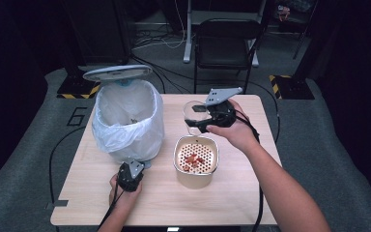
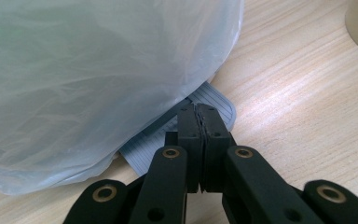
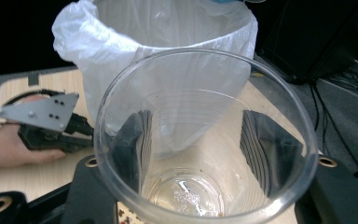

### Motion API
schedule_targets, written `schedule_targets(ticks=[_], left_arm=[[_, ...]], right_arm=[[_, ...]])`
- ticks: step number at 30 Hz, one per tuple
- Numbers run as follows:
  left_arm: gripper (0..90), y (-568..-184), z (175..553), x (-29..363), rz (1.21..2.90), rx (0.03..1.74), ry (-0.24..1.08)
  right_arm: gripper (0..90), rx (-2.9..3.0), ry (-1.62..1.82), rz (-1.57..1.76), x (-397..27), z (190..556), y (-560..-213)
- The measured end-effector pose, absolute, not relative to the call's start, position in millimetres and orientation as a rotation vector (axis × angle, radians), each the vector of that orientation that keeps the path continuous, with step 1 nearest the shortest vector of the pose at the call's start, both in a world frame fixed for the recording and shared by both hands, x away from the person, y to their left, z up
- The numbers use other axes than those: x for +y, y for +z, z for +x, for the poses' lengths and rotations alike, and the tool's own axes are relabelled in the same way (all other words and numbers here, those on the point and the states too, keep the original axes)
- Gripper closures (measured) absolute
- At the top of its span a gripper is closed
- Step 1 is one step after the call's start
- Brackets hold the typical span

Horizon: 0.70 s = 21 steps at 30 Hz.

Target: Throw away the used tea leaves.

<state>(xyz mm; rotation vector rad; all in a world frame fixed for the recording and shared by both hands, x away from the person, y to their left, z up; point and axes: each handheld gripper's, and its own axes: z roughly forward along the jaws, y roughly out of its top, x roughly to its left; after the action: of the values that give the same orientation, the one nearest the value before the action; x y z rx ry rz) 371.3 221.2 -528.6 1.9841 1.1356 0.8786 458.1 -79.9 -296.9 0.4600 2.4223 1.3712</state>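
A pedal bin (image 1: 128, 118) lined with a white plastic bag (image 2: 98, 70) stands at the table's left, its lid (image 1: 117, 72) raised. My left gripper (image 1: 141, 165) is shut with nothing between its jaws, and its tips (image 2: 199, 109) rest on the bin's grey ribbed pedal (image 2: 221, 105). My right gripper (image 1: 195, 120) is shut on a clear plastic cup (image 1: 192, 108), held above the table to the right of the bin. In the right gripper view the cup (image 3: 205, 116) faces me, with only residue at its bottom, gripped by my right gripper (image 3: 200, 154).
A beige pot (image 1: 196, 178) with a perforated insert holding red-orange food scraps (image 1: 192, 160) stands just below the cup, mid-table. A black folding chair (image 1: 224, 41) stands behind the wooden table (image 1: 232, 203). Cables trail over the floor and the table's front edge.
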Motion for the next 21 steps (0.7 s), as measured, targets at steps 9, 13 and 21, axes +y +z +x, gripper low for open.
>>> schedule_targets(ticks=[9, 13, 21], left_arm=[[88.8, -528.4, 371.5, 221.3, 1.987, 1.13, 0.885], [88.8, -528.5, 371.5, 221.3, 1.984, 1.131, 0.883], [88.8, -526.9, 371.7, 222.8, 2.012, 1.117, 0.892]], right_arm=[[43.3, 2.441, 1.435, 0.513, -71.5, 455.5, -288.0], [43.3, 2.422, 1.435, 0.537, -64.9, 451.2, -278.6], [43.3, 2.416, 1.425, 0.539, -46.2, 448.0, -258.4]])
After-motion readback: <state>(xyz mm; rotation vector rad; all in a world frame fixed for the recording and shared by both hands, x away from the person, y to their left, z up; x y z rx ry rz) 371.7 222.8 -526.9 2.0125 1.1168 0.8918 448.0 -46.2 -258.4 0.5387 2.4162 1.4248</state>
